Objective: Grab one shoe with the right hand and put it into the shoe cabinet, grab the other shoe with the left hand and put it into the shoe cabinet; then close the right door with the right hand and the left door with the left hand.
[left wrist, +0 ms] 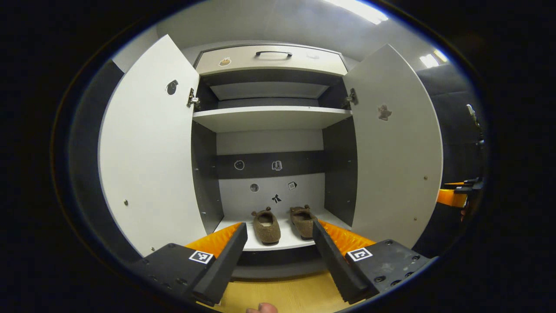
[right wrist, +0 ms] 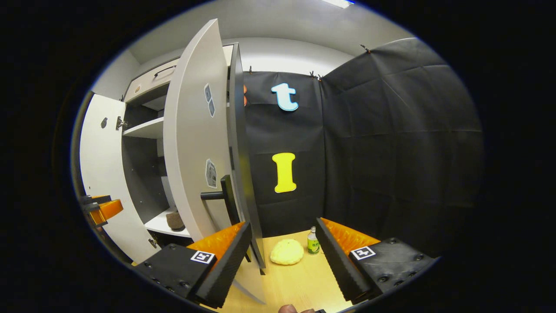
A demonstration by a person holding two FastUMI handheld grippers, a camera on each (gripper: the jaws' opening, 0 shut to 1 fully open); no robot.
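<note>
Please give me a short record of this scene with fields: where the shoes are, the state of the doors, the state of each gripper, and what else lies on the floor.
shoes: two brown shoes side by side on the cabinet's bottom shelf
left door: open
right door: open
left hand-held gripper: open, empty
right hand-held gripper: open, empty, near the right door's handle
floor: yellow round object, small bottle

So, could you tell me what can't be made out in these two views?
- Right gripper view: the right door hides most of the cabinet; one shoe peeks out.
- Left gripper view: the stickers on the back panel are too small to read.
- Left gripper view: the right gripper is cut off by the door.
</note>
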